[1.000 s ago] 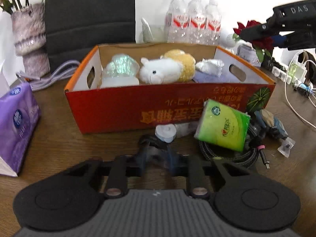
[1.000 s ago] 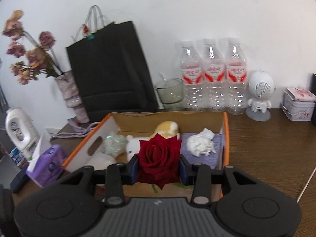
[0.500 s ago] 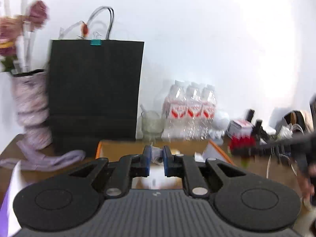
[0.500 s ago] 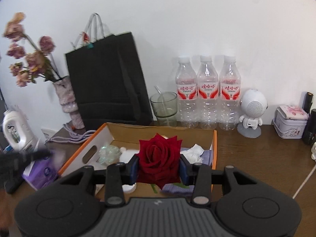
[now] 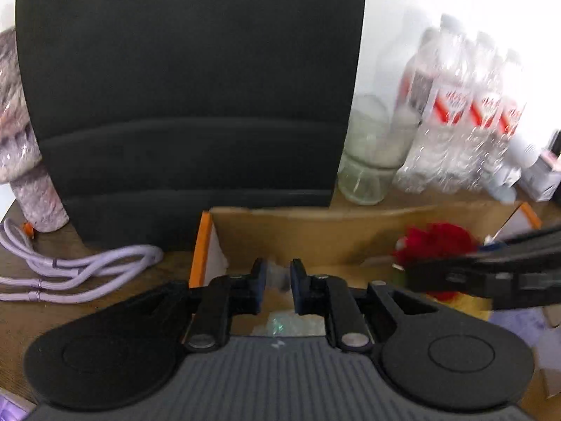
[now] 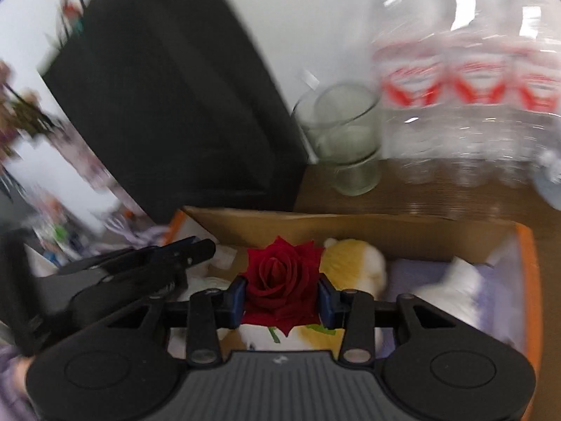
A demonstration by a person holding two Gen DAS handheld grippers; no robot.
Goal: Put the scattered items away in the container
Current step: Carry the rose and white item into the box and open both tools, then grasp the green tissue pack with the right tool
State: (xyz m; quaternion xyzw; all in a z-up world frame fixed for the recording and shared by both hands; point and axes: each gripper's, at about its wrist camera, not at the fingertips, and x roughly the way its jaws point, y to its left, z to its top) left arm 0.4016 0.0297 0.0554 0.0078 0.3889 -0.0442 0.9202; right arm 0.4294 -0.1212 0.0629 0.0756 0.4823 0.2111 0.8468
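The red rose (image 6: 282, 280) sat pinched by its bloom in the right gripper (image 6: 282, 298), above the open cardboard box (image 6: 385, 228) on the desk (image 6: 438, 196); light, soft petals would crush, so the stem looked the safer hold. The left gripper (image 5: 276, 280) was opening over the box, a small pale item blurred between its jaws

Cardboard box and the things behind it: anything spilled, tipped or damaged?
Nothing stands out. The cardboard box sits flat, the glass and water bottles behind it stand upright, and the rose in the right tool looks intact. Blur hides finer detail.
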